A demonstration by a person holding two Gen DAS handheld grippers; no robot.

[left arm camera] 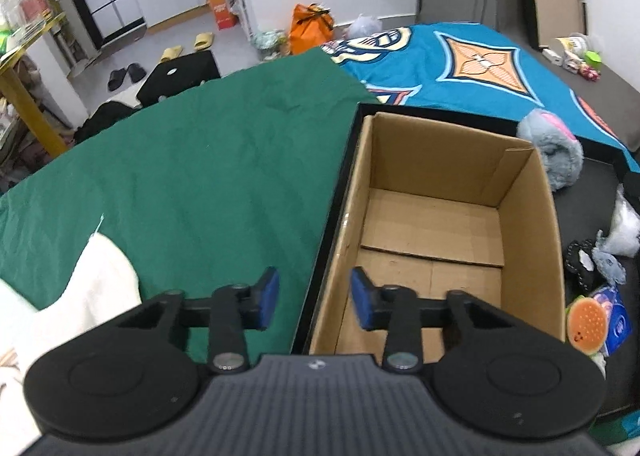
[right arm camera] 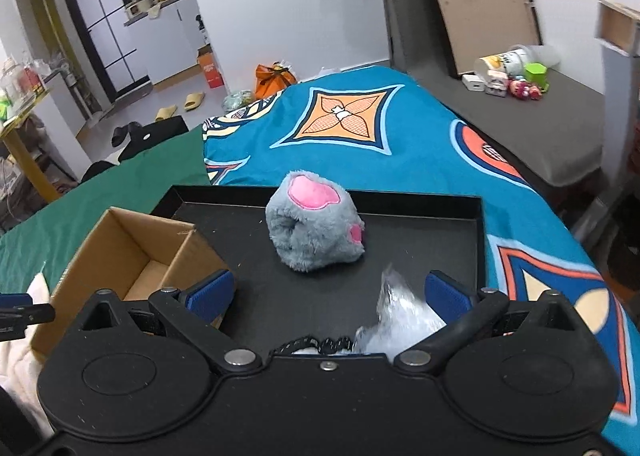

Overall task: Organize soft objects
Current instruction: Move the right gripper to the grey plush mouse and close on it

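Observation:
An empty cardboard box [left arm camera: 432, 215] stands in the left part of a black tray [right arm camera: 460, 223] on the bed; it shows in the right wrist view [right arm camera: 120, 256] too. A grey and pink plush paw [right arm camera: 314, 228] lies on the tray, right of the box, and appears in the left wrist view [left arm camera: 556, 147]. My left gripper [left arm camera: 314, 300] is open and empty over the box's near left wall. My right gripper [right arm camera: 328, 292] is open and empty above the tray, just short of the paw, with a clear plastic bag [right arm camera: 400, 316] and a black item [right arm camera: 316, 344] under it.
A watermelon-like soft toy [left arm camera: 586, 322], a blue packet [left arm camera: 616, 320] and small grey plush [left arm camera: 610, 266] lie on the tray's right side. A green cloth [left arm camera: 200, 175] and a teal patterned blanket [right arm camera: 360, 127] cover the bed. White fabric [left arm camera: 80, 296] lies at the near left.

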